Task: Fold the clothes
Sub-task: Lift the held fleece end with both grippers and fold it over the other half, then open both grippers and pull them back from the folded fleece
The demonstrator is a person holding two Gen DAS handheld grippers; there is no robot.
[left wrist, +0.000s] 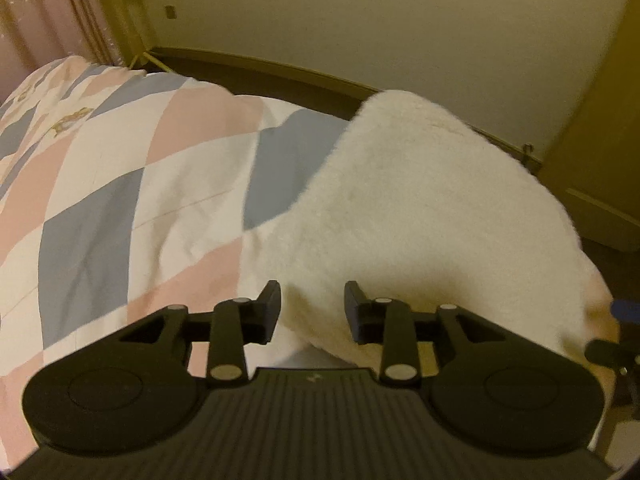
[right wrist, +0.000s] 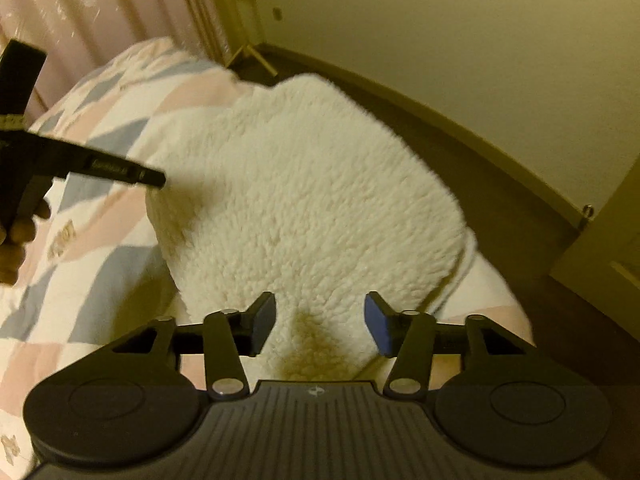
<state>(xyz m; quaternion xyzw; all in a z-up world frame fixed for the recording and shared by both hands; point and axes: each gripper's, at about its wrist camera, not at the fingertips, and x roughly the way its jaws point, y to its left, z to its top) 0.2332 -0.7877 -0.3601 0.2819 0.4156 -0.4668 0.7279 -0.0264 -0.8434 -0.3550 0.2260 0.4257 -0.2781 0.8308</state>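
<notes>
A cream fleece garment (left wrist: 420, 208) lies folded on the bed's right end; in the right wrist view (right wrist: 304, 200) its fluffy surface fills the middle. My left gripper (left wrist: 312, 308) is open, its fingers apart over the garment's near edge, holding nothing. My right gripper (right wrist: 320, 322) is open too, fingers apart just above the garment's near edge. The left gripper's finger (right wrist: 120, 170) also shows from the side in the right wrist view, touching the garment's left edge.
The bed has a quilt (left wrist: 120, 184) of pink, blue and white diamonds. Pink curtains (left wrist: 36, 16) hang at the far left. Dark floor and a baseboard (left wrist: 280, 68) run behind the bed, with a wooden door (left wrist: 600, 152) at right.
</notes>
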